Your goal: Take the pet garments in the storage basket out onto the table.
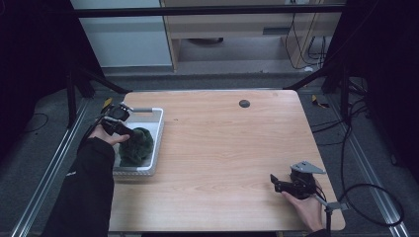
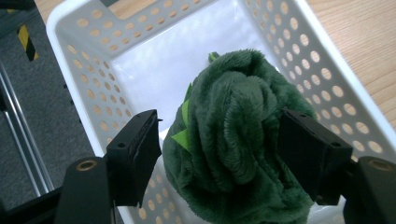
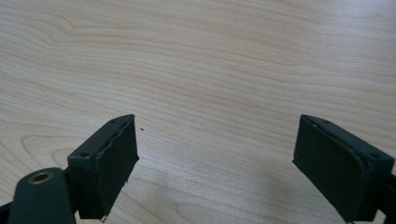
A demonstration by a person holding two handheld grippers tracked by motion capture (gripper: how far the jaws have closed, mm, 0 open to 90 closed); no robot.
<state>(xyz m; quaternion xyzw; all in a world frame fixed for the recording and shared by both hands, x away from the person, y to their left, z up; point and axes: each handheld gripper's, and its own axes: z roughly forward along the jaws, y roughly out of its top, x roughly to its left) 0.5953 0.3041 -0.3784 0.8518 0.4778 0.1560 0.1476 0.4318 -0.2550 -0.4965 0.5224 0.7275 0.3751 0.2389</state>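
A dark green plush toy [image 1: 137,145] [image 2: 233,130] lies bunched up in a white perforated basket [image 1: 154,148] [image 2: 70,42] at the table's left edge. My left gripper [image 1: 129,132] [image 2: 219,126] reaches down into the basket with its jaws wide on either side of the toy. A gap shows between the left pad [image 2: 140,149] and the plush, while the other pad sits against its edge. My right gripper [image 1: 273,180] [image 3: 215,135] rests open near the table's front right corner, with bare wood between its jaws.
The wooden table [image 1: 222,148] has a small black round disc [image 1: 244,103] near its far edge. Cables [image 1: 356,197] trail on the floor to the right. Metal rails run along both sides of the table.
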